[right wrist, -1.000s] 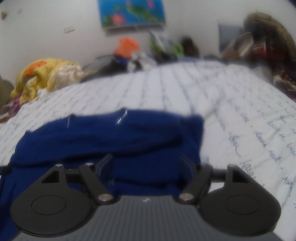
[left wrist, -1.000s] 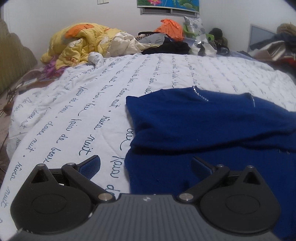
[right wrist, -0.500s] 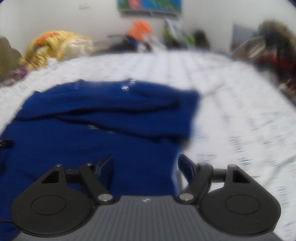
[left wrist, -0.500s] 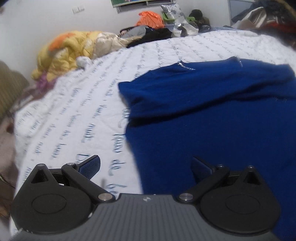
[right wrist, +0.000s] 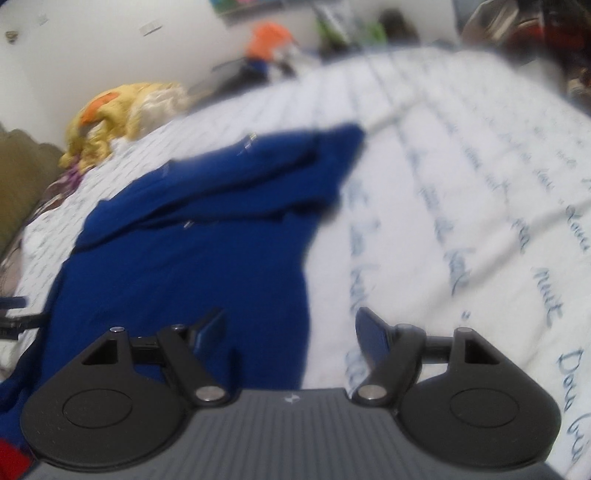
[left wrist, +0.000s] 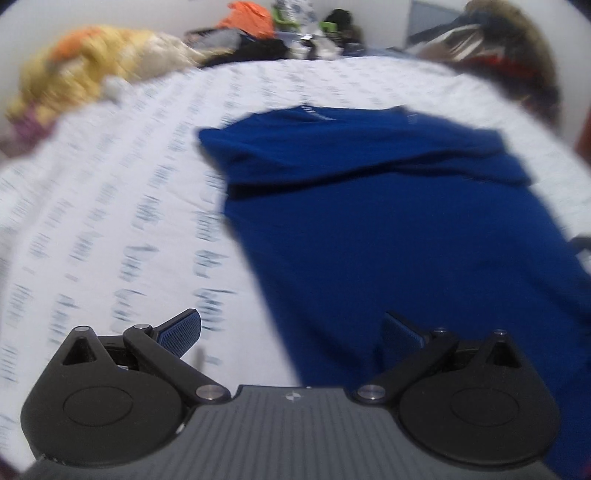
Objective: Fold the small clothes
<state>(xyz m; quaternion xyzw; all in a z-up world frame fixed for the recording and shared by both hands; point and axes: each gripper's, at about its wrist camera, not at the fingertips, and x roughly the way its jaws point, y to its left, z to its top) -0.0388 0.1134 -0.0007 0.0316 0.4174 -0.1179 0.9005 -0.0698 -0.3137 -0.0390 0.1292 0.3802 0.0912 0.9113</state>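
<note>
A dark blue garment [left wrist: 388,221] lies spread on the white bed sheet [left wrist: 110,221], with a folded band across its far end. It also shows in the right wrist view [right wrist: 207,236]. My left gripper [left wrist: 291,328] is open and empty, above the garment's near left edge. My right gripper [right wrist: 291,332] is open and empty, above the garment's near right edge. Both views are blurred by motion.
A yellow and orange quilt [left wrist: 99,59] is heaped at the bed's far left. Piled clothes and an orange bag [left wrist: 251,18] line the far wall. More clothes [left wrist: 509,55] are stacked at the far right. The sheet carries printed script.
Both grippers have pulled back toward the near end of the garment and tilted down, so more of it shows. Both stay open. The garment has not moved.
</note>
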